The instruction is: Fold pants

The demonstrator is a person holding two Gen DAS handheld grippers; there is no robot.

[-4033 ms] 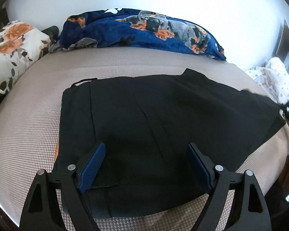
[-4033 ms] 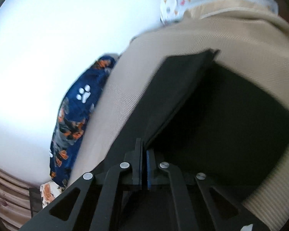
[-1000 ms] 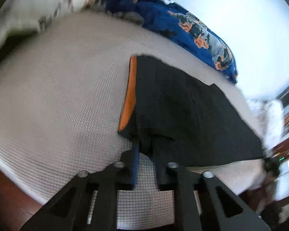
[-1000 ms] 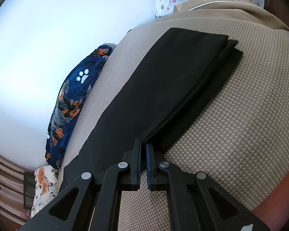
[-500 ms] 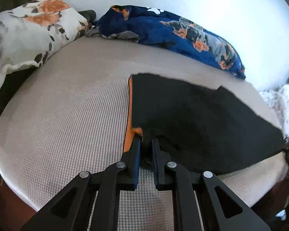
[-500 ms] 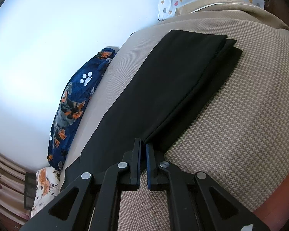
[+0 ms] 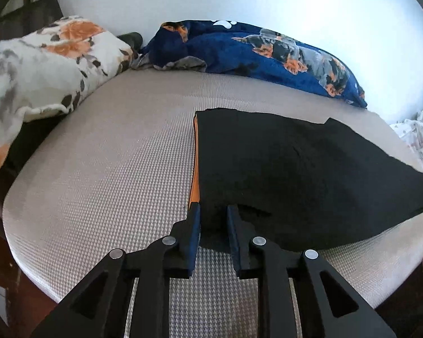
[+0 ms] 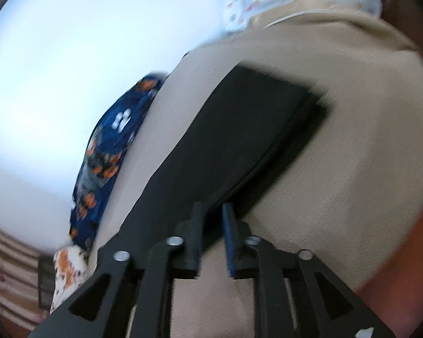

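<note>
Beige bedding (image 7: 112, 174) carries the black pants (image 7: 296, 174), folded lengthwise. Only the left view shows their orange edge (image 7: 194, 174) and a floral pillow (image 7: 42, 64). Left gripper (image 7: 213, 211) and right gripper (image 8: 213, 208) have just been opening, fabric apparently loose between the parted jaws, released since earlier.

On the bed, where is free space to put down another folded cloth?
Free: the bare bed cover between the floral pillow and the black pants. Crowded: along the wall, with the blue blanket.
</note>
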